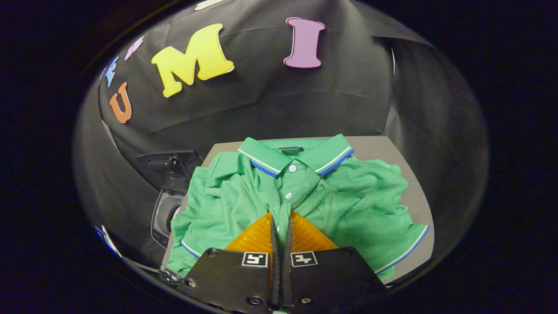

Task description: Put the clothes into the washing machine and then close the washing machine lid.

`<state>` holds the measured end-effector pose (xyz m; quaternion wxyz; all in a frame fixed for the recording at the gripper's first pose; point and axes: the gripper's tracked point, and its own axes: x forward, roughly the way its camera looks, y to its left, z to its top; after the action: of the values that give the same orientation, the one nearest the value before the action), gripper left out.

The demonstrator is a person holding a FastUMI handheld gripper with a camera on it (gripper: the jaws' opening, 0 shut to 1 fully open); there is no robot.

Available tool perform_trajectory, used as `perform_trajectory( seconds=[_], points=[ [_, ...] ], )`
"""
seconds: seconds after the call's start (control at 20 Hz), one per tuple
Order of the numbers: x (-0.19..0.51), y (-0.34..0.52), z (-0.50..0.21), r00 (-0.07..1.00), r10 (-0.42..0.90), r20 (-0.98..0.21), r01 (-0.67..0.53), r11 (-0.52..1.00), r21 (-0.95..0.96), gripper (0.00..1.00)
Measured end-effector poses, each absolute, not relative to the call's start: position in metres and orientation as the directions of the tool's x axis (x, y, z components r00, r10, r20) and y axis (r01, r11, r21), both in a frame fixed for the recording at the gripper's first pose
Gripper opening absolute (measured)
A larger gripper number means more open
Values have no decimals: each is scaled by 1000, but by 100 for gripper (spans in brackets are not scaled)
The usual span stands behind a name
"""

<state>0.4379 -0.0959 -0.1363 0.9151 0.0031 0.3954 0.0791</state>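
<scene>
– Shirt (301,196): where is it?
– Your green shirt lies spread out on the grey table (392,150), collar at the far side, buttons in a line toward you.
– And your gripper (281,226)?
– It sits over the shirt's near part. Its two orange fingers (255,237) are pressed together, tips near the lowest button. No cloth shows between them.
– The washer (168,200)?
– It stands just left of the table, dark lid (168,163) up. One sleeve hangs near it.

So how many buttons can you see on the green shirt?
2: one button sits just under the collar, another button lower on the placket, just ahead of the shut fingers. More may be hidden beneath them.
</scene>
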Motion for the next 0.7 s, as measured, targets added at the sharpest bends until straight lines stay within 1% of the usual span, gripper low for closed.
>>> perform_trajectory(
  seconds=[0.15,0.25,0.45,0.7],
  points=[
    [434,-93,-117,715,121,-689,-170,985,-3,6],
    [431,-80,-96,744,137,-654,-197,980,-18,6],
    [425,-33,-52,761,247,-600,-279,959,40,6],
    [414,37,-13,744,385,-546,-392,913,111,6]
  ],
)
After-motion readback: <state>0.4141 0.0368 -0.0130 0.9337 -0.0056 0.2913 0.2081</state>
